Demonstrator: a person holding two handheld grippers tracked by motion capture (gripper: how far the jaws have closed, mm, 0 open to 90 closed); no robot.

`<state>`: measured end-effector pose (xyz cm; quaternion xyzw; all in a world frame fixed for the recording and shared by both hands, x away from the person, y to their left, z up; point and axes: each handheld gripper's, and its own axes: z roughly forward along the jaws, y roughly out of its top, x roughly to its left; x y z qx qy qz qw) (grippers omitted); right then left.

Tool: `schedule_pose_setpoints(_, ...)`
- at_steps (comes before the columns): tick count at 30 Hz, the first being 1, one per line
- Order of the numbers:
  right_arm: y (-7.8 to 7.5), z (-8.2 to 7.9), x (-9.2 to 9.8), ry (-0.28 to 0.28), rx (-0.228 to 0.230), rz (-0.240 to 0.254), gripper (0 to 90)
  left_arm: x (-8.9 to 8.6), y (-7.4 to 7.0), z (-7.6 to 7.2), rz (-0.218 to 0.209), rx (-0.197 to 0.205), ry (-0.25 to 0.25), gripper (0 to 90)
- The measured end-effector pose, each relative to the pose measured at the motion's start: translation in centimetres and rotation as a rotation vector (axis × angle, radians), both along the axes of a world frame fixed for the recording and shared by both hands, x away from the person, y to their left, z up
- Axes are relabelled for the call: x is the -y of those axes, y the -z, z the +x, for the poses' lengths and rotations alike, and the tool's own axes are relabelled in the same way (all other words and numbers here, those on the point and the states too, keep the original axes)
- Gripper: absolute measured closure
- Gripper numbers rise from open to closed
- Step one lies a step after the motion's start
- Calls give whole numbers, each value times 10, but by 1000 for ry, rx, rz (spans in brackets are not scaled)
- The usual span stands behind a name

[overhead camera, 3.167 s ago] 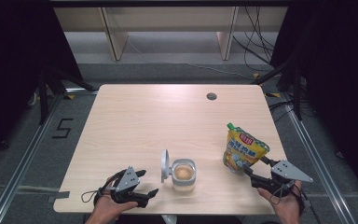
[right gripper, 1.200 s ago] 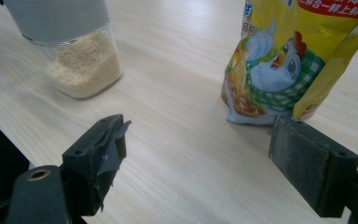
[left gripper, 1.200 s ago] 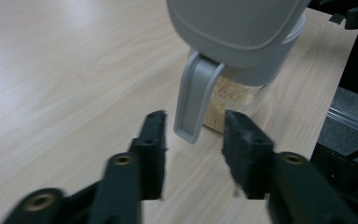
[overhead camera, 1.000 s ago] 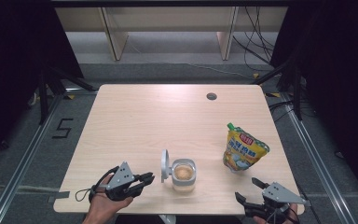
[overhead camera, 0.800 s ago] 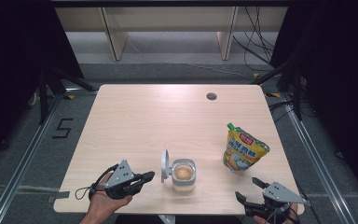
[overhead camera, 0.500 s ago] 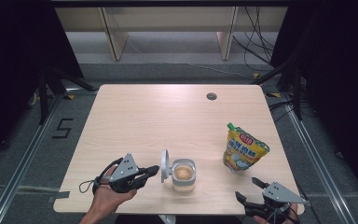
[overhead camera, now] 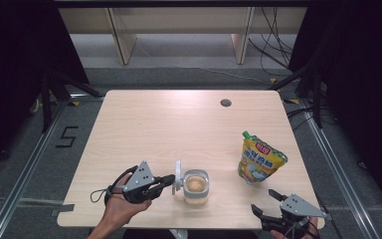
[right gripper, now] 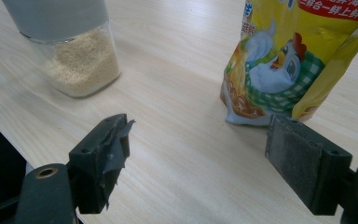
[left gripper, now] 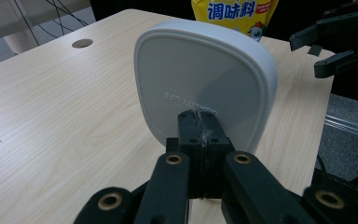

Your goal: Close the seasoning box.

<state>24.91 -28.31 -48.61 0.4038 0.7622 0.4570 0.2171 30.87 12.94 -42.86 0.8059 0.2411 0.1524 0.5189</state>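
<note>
High view shows a pale wooden table [overhead camera: 144,124] with a small clear square jar [overhead camera: 196,186] of beige granules standing near its front edge, its white rounded-square plastic lid [overhead camera: 178,175] flipped up on edge at the jar's left side. The left gripper [overhead camera: 168,179], held in the person's left hand [overhead camera: 122,209], lies level above the table just left of the jar, and its black fingers are pressed together with nothing between them; their tips sit right at the upright lid, though whether they actually touch it I cannot tell. In the left gripper view the closed fingers [left gripper: 200,135] stand in front of the lid's broad white face [left gripper: 205,79], low and near its middle, with faint embossed lettering just above them. A yellow stand-up seasoning pouch [overhead camera: 260,159] with a green cap and red label stands to the right of the jar, well apart from it. The right gripper [overhead camera: 266,203] hovers at the table's front right corner, its fingers spread wide and holding nothing. In the right gripper view the pouch [right gripper: 298,60], printed with a cartoon chicken, stands ahead near the right finger [right gripper: 303,163], and the jar [right gripper: 74,56] stands ahead on the left. A round dark hole [overhead camera: 225,103] sits in the tabletop near the far edge.
</note>
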Motion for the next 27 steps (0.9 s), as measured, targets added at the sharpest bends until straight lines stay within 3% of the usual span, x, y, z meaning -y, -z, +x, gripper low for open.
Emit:
schedule_pose_setpoints(6, 0, 0, -1, 4, -7, 0, 228, 8, -1, 2, 14, 8, 23, 888)
schedule_pose_setpoints(8, 0, 2, 1, -9, 23, -21, 228, 12, -1, 3, 9, 5, 32, 887)
schedule_pose_setpoints(10, 0, 2, 1, -9, 23, -20, 229, 15, -3, 4, 21, 12, 43, 886)
schedule_pose_setpoints(11, 0, 0, -1, 6, -4, -4, 230, 18, -3, 6, 15, 8, 49, 884)
schedule_pose_setpoints(16, 0, -1, -1, 5, -10, -3, 231, 16, -4, 7, 17, 10, 52, 863)
schedule_pose_setpoints(17, 0, -1, -1, 11, -14, -1, 231, 16, -4, 6, 7, -6, 37, 848)
schedule_pose_setpoints(18, 1, 1, 0, -1, 3, -8, 230, 16, -4, 6, 7, -6, 37, 819)
schedule_pose_setpoints(21, 0, -1, -1, 3, -8, -2, 232, 10, -4, 6, -42, -41, 65, 692)
schedule_pose_setpoints(25, 0, -1, -1, 7, -15, -2, 231, 4, -4, 4, -54, -31, 74, 530)
schedule_pose_setpoints(26, 0, -1, -1, 5, -12, -1, 232, 0, -4, 4, -51, -13, 80, 513)
schedule_pose_setpoints(27, 0, -1, -1, 6, -15, 1, 232, -3, -3, 3, -60, -21, 62, 487)
